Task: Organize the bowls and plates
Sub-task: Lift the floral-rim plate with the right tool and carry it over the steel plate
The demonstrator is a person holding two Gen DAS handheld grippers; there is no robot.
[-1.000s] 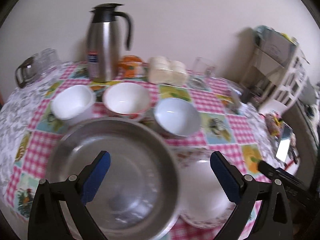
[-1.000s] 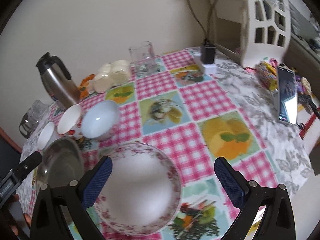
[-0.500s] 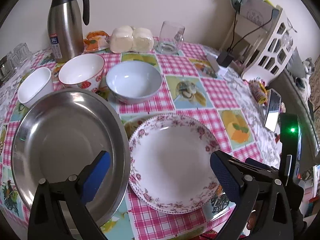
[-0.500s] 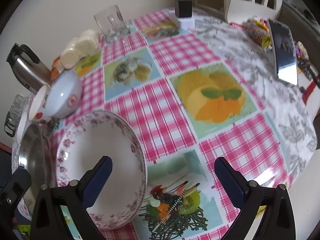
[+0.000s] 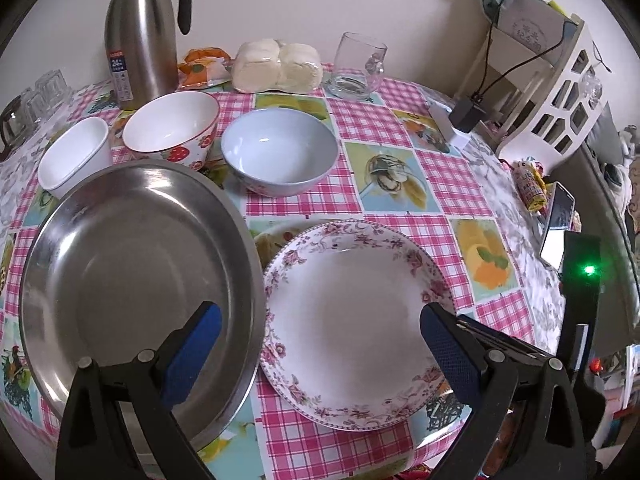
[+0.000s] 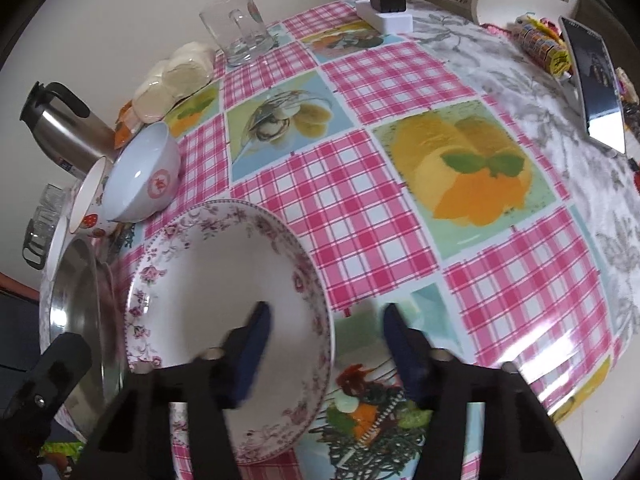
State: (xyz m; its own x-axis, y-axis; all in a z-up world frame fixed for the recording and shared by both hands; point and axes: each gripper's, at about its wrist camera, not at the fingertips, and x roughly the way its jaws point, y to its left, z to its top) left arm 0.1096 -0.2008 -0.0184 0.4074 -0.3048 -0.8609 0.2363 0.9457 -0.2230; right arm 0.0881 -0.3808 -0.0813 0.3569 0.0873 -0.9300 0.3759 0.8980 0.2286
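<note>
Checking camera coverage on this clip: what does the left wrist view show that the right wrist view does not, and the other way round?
Only the left wrist view shows the white square cup whole, the steel pan's full inside and the rack.

Only the right wrist view shows the right gripper, its jaws just closing astride the floral plate's rim, pads not yet pressing.

Both show the floral plate, blue bowl, strawberry bowl, flask and glass mug.

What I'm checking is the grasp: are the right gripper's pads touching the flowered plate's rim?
Apart. Right wrist view: the right gripper, whose jaws have just been closing, straddles the flowered plate's rim, gaps either side.
</note>
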